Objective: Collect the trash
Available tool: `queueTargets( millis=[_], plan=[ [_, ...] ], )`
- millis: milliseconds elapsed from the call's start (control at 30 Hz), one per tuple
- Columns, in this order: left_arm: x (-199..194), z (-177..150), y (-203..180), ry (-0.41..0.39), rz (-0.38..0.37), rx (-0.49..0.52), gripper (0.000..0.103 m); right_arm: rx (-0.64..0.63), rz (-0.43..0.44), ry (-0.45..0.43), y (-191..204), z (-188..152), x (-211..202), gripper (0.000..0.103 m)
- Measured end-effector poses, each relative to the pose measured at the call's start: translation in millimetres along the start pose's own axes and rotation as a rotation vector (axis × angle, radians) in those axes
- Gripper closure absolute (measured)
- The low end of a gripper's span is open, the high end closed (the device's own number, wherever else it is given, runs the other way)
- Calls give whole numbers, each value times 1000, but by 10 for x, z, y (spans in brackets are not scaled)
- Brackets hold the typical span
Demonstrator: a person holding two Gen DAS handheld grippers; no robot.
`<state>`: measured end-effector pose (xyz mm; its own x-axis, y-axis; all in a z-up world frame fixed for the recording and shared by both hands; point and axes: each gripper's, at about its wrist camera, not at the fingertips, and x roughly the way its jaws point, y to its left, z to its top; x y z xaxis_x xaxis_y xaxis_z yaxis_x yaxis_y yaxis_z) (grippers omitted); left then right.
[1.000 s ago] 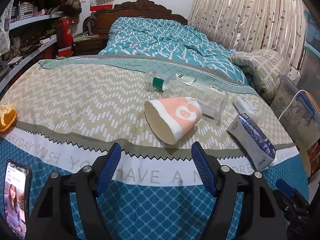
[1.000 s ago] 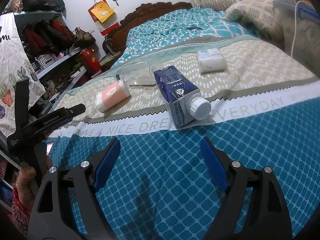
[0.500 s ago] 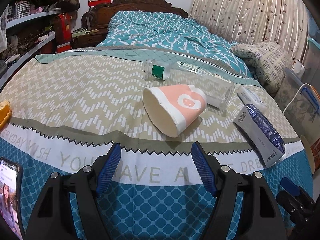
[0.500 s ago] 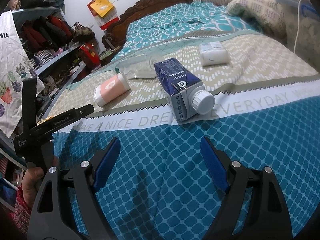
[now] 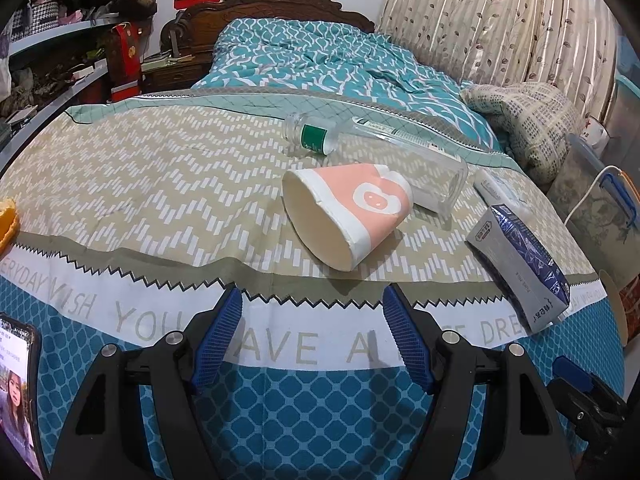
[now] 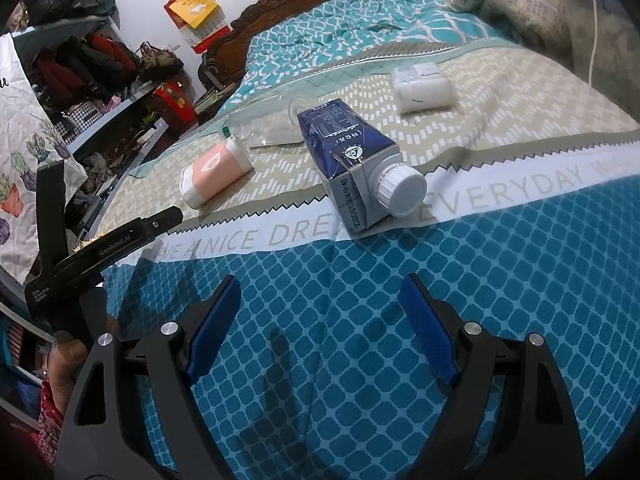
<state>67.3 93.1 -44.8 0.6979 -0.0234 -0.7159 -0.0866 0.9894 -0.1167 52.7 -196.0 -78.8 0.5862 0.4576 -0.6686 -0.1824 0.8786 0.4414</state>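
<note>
Pink paper cup (image 5: 352, 216) lies sideways on the bed (image 5: 160, 168) near its foot edge; both my jaws wide, empty. Next: left gripper (image 5: 310, 334) closes on it.

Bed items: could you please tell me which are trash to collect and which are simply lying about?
Trash:
paper cup
clear plastic bottle
milk carton
tissue pack
orange peel

Lying about:
phone
folded blanket

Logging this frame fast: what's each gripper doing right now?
Left gripper: open, holding nothing, short of the paper cup.
Right gripper: open, holding nothing, short of the milk carton.
</note>
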Motion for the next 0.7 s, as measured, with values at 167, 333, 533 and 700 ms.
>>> queueTargets(
  millis=[167,333,533,700],
  plan=[
    [11,-6,-16,3,1,4,34,-1,3,1,5,-4,-8,20],
    [18,-8,-12,5,0,4,34,-1,4,1,14,-8,-11,19],
    [27,-9,-12,5,-3,9,34,-1,4,1,8,-7,-14,19],
    [33,-8,-18,6,-7,12,34,-1,5,1,8,-6,-15,19]
  ],
)
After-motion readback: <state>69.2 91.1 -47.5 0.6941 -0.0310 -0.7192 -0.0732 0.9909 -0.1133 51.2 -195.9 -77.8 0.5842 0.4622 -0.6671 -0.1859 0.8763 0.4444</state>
